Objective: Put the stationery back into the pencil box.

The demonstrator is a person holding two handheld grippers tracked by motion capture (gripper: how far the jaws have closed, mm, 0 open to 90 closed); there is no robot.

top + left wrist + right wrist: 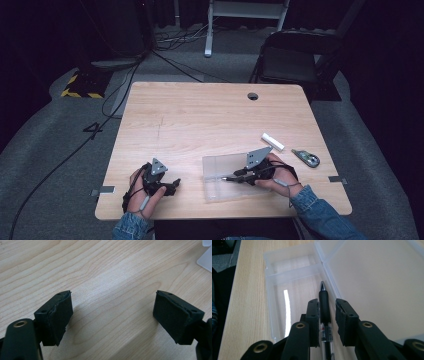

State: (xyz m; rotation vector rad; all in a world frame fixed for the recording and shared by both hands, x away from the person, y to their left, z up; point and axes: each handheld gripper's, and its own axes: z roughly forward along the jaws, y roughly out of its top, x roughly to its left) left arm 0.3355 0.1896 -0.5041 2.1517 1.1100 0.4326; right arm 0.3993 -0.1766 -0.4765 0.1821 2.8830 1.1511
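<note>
The right gripper (325,308) is standing slightly open around the pen (324,307), which is lying between its jaws inside the clear box (270,302), so the placing looks nearly done, while the left gripper (112,315) is resting wide open and empty on the counter (105,270).

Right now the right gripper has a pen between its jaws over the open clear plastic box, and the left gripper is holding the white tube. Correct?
Not quite. The left gripper holds nothing: the left gripper view shows its jaws open over bare table. The white tube lies beyond the box. The right gripper and pen are as stated.
</note>
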